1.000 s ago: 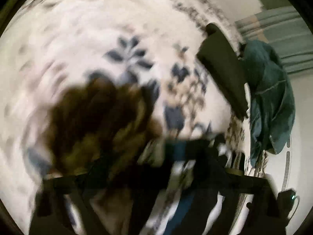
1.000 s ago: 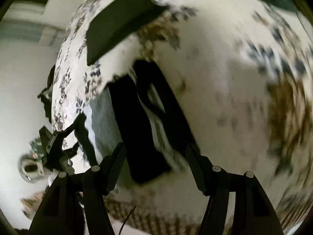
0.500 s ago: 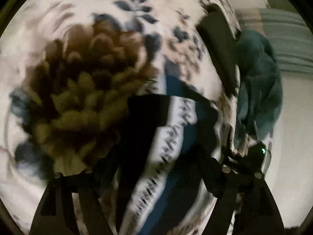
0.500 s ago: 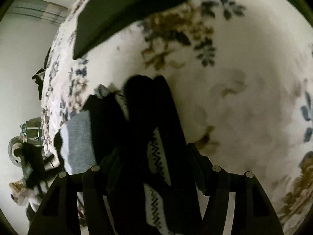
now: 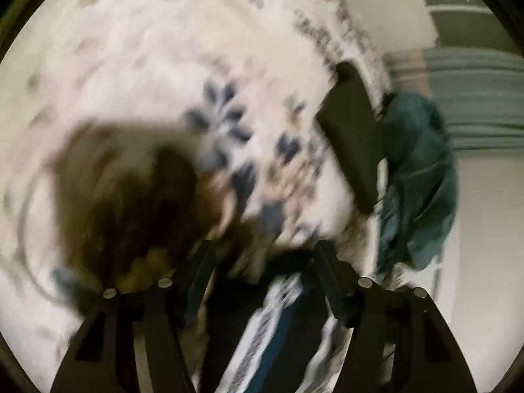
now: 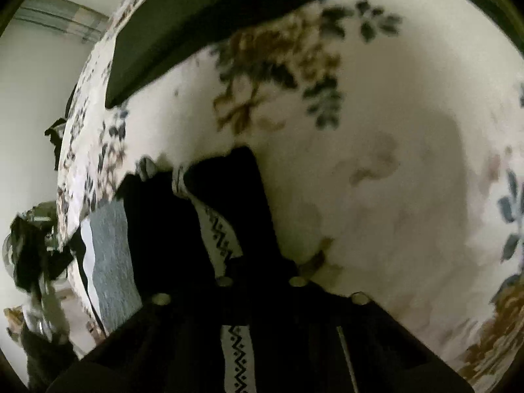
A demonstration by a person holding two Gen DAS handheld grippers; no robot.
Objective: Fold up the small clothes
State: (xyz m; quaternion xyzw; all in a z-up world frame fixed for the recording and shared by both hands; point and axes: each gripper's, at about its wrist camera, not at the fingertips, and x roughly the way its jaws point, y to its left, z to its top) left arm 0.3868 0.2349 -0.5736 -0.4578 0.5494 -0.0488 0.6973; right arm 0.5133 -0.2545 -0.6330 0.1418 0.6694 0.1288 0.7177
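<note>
Your right gripper (image 6: 262, 281) is clenched on the sock (image 6: 226, 229) near the bed (image 6: 376, 163) edge; your left gripper (image 5: 262, 258) hangs released above it. You seem mid-fold: next, carry the pinched end across and lay it flat.

soft knitted sock (image 6: 226, 229), fleecy blanket (image 6: 376, 170)

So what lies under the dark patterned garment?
The dark patterned garment lies on the floral blanket, overlapping a grey cloth. What it covers underneath cannot be seen.
</note>
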